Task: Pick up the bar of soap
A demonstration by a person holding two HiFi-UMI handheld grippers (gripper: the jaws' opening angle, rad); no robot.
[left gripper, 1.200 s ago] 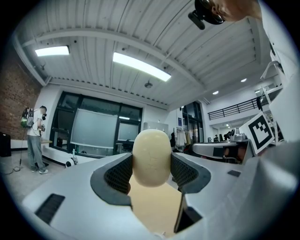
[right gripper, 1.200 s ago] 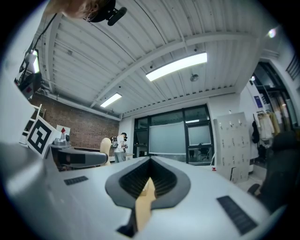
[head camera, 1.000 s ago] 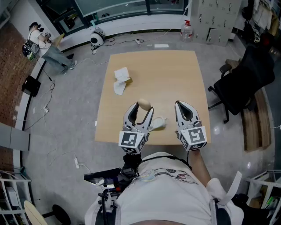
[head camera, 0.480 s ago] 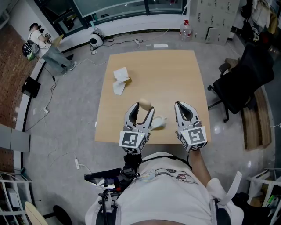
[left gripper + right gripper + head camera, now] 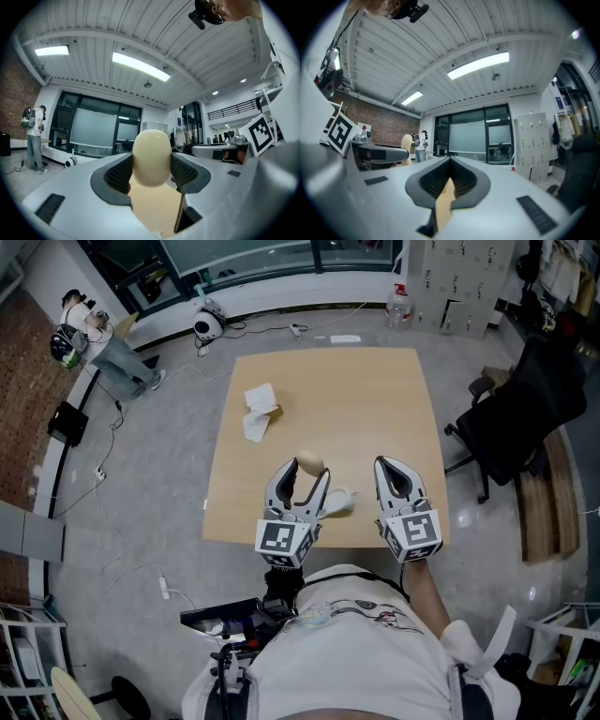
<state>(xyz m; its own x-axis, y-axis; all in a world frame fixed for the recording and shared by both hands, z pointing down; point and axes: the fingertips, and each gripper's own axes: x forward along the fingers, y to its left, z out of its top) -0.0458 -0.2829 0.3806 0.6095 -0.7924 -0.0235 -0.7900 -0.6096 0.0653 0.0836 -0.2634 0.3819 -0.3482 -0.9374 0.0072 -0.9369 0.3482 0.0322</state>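
"Where's the soap? Does either gripper have it?"

"Yes, my left gripper [image 5: 302,476] has it. In the left gripper view the cream oval bar of soap [image 5: 151,157] stands on end between the two dark ribbed pads, and both jaws are pressed against its sides. It pokes up past the jaw tips, and the tabletop shows below it."

"And where is that over the table?"

"From the head view it's above the near part of the pale wooden square table [image 5: 366,399], not far in from the front edge. I can't tell from there how far the soap is off the surface."

"What about your right side?"

"My right gripper [image 5: 449,180] holds nothing. Its jaws are drawn together with only a thin slit between the pads. It hangs beside the left one, well apart from the soap."

"Anything else on the table?"

"A small white object [image 5: 339,502] lies between the two grippers, but I can't make out what it is. A crumpled white paper [image 5: 257,412] sits further back on the left. A black office chair [image 5: 525,413] stands off the right edge."
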